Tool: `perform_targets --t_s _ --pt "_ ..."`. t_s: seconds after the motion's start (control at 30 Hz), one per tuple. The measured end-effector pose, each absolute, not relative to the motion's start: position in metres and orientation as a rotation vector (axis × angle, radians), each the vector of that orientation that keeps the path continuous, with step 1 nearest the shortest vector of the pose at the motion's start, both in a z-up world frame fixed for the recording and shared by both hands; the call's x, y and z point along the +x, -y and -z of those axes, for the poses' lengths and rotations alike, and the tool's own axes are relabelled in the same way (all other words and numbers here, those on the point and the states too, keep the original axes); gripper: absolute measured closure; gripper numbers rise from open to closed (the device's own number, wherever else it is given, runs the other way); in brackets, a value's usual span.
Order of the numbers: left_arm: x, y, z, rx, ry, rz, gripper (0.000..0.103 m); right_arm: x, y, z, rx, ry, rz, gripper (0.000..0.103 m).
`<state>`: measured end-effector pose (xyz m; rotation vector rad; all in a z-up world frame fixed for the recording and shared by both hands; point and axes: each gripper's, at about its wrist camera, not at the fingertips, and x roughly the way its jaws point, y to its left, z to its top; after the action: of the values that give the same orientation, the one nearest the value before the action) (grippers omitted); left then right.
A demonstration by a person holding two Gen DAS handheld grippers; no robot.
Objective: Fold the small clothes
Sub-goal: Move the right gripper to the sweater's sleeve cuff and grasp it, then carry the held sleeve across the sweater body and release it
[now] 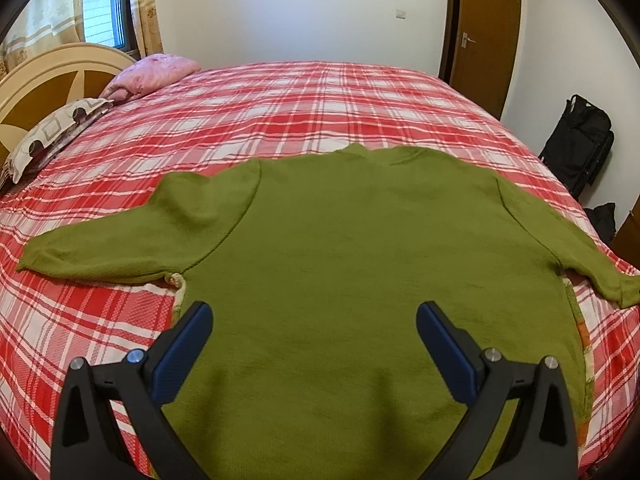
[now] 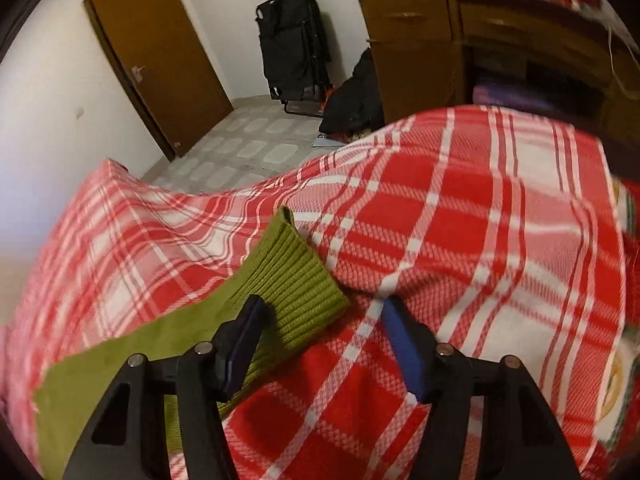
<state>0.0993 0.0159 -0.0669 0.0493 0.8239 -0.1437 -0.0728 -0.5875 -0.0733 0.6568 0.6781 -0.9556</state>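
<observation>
On the bed (image 1: 280, 92), with the left gripper (image 1: 314, 316) released over the sweater (image 1: 340, 240), centre the right gripper (image 2: 324, 312) — unclenched, gripping nothing — on the cuff (image 2: 296, 280) before clamping.

1. Left wrist view: sharp, evenly lit; daylight enters through the window (image 1: 102, 4) at upper left.
2. Right wrist view: motion-blurred, worst on the plaid bedspread (image 2: 480, 220) at right.
3. Both views: heavy fisheye curvature, black vignette corners.
</observation>
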Motion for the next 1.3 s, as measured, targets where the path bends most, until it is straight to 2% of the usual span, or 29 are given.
perform_targets --t_s 0.03,0.07,0.1,0.27,0.43,0.67,0.8,0.97,1.17,1.3 --pt "0.1 -0.017 0.068 0.047 -0.828 0.141 0.0 -0.072 0.589 0.073 0.631 -0.685 0.968 0.059" --pt "0.102 -0.018 0.069 0.043 -0.832 0.14 0.0 -0.071 0.589 0.071 0.595 -0.689 0.965 0.067" --pt "0.103 -0.018 0.069 0.041 -0.835 0.138 0.0 -0.068 0.589 0.069 0.568 -0.691 0.921 0.089" --pt "0.105 -0.022 0.072 0.029 -0.85 0.139 0.0 -0.067 0.589 0.063 0.552 -0.708 0.889 0.098" --pt "0.103 -0.029 0.067 0.011 -0.832 0.135 0.0 -0.07 0.581 0.043 0.559 -0.681 0.845 0.1" --pt "0.103 -0.05 0.063 -0.039 -0.825 0.117 0.0 -0.042 0.525 -0.022 0.474 -0.607 0.701 0.1" --pt "0.102 -0.062 0.059 -0.056 -0.803 0.103 0.0 -0.006 0.46 -0.067 0.404 -0.572 0.526 0.1" --pt "0.102 -0.084 0.054 -0.076 -0.776 0.067 0.0 0.051 0.359 -0.097 0.348 -0.579 0.255 0.1" --pt "0.1 -0.122 0.05 -0.088 -0.738 -0.009 0.0 0.128 0.223 -0.086 0.286 -0.622 -0.019 0.1" --pt "0.102 -0.149 0.053 -0.093 -0.732 -0.071 0.0 0.177 0.134 -0.035 0.279 -0.706 -0.155 0.1"
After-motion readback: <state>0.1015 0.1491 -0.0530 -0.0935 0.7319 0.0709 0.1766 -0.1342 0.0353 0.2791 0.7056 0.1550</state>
